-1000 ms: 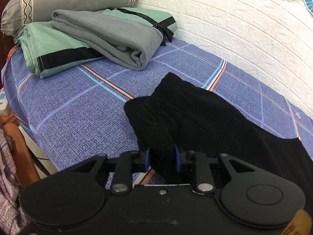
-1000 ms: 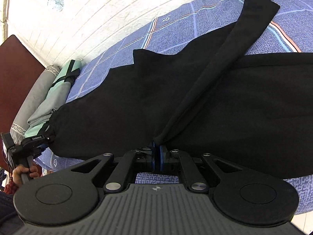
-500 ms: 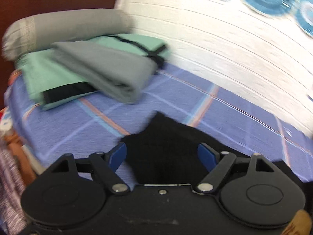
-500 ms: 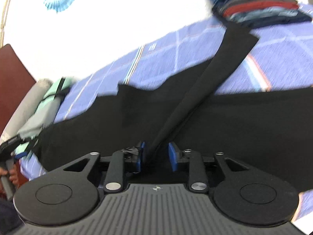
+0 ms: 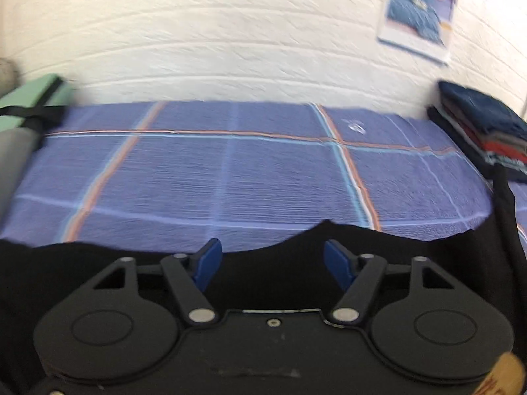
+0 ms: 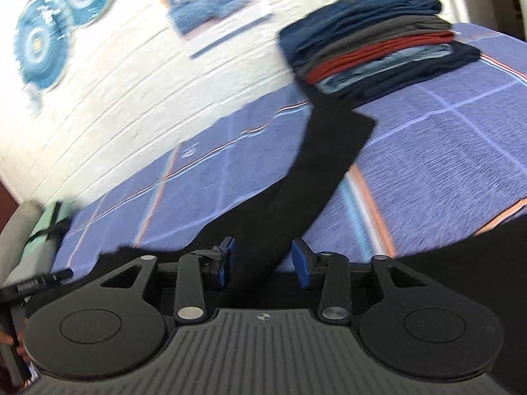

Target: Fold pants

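pants (image 6: 316, 177): black, spread out on the bed (image 5: 263, 171) along its near edge – one leg runs up toward the stack of folded clothes (image 6: 378, 42)
left gripper (image 5: 273, 260): jaws spread wide after opening then easing in a bit, hanging over the dark cloth, pads not touching it
right gripper (image 6: 263, 260): jaws have just been opening – the leg strip passes between the blue pads, not pinched
wall (image 5: 230, 33): white brick, a poster (image 5: 418, 13) on it, everything pretty blurry

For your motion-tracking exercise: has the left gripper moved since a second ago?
Yes. The left gripper, jaws now open, swung right along the bed, away from the green bedding, toward the stacked clothes.
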A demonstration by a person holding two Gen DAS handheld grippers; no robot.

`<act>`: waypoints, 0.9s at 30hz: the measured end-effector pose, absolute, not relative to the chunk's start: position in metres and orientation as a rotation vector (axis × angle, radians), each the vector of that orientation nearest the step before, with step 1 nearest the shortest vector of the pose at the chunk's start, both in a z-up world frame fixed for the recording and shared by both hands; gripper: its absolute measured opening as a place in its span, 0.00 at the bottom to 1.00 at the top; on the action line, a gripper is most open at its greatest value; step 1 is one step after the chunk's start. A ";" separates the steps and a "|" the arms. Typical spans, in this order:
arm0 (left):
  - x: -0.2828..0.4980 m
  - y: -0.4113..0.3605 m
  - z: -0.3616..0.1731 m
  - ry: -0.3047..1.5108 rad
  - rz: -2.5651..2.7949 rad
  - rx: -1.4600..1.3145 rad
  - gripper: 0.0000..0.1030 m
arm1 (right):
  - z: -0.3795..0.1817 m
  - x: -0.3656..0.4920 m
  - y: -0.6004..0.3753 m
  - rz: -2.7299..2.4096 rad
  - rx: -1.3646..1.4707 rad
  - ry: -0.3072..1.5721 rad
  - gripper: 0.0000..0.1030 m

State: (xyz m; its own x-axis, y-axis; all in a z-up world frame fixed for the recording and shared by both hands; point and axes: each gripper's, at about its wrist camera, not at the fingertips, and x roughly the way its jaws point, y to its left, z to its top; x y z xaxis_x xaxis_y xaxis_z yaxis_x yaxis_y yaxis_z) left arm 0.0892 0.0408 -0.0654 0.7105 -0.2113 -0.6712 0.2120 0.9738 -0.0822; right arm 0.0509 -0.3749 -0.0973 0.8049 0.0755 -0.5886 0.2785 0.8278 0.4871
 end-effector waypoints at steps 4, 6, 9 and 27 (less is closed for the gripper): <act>0.108 0.025 -0.077 0.774 -0.226 0.027 0.67 | -0.101 0.071 -0.390 -0.152 0.574 0.645 0.70; 0.112 0.025 -0.080 0.783 -0.222 0.027 0.68 | -0.102 0.083 -0.396 -0.170 0.568 0.651 0.71; 0.116 0.027 -0.083 0.795 -0.230 0.015 0.58 | -0.101 0.103 -0.403 -0.174 0.553 0.642 0.73; 0.139 0.026 -0.087 0.831 -0.268 -0.055 0.31 | -0.132 0.152 -0.467 -0.362 0.517 0.606 0.58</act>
State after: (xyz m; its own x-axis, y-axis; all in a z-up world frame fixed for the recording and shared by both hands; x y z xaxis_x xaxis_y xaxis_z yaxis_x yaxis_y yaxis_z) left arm 0.1391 0.0262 -0.0871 0.6427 -0.2568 -0.7218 0.2139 0.9648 -0.1528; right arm 0.1516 -0.4666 -0.1324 0.7661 -0.1708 -0.6196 0.4647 0.8131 0.3506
